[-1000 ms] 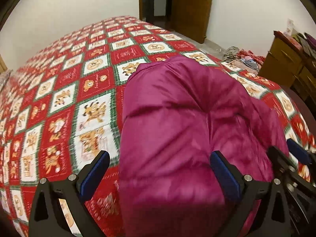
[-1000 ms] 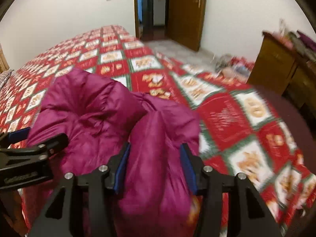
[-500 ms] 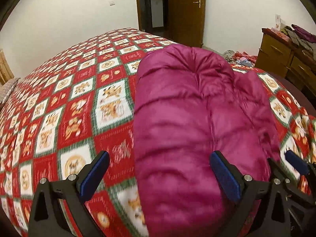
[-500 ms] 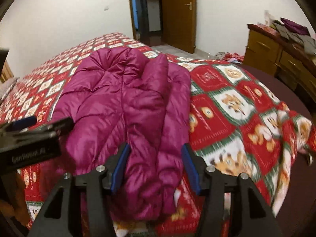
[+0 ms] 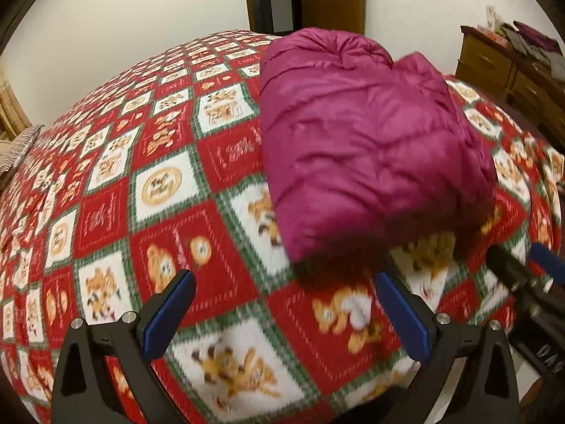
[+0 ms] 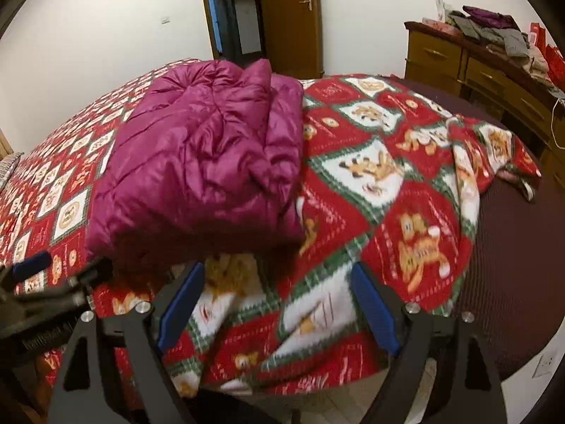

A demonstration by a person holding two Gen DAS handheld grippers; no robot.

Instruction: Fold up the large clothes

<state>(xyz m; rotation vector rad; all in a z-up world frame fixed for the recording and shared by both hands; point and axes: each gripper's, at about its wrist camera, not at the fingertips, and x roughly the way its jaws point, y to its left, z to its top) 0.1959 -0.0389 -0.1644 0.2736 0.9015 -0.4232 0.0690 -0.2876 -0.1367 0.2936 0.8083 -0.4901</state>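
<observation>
Red patchwork blanket (image 5: 197, 233) covers the bed, with a wooden dresser (image 6: 459, 60) at two o'clock (clothes piled on top). Folded into a bundle, the magenta puffer jacket (image 5: 363, 141) lies on the blanket at twelve o'clock from both tools. Left gripper (image 5: 286, 314) and right gripper (image 6: 279, 304) are spread wide, grasping nothing, apart from the jacket

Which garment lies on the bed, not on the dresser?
The magenta puffer jacket, folded on the red patterned blanket; the other clothes are piled on the wooden dresser.
</observation>
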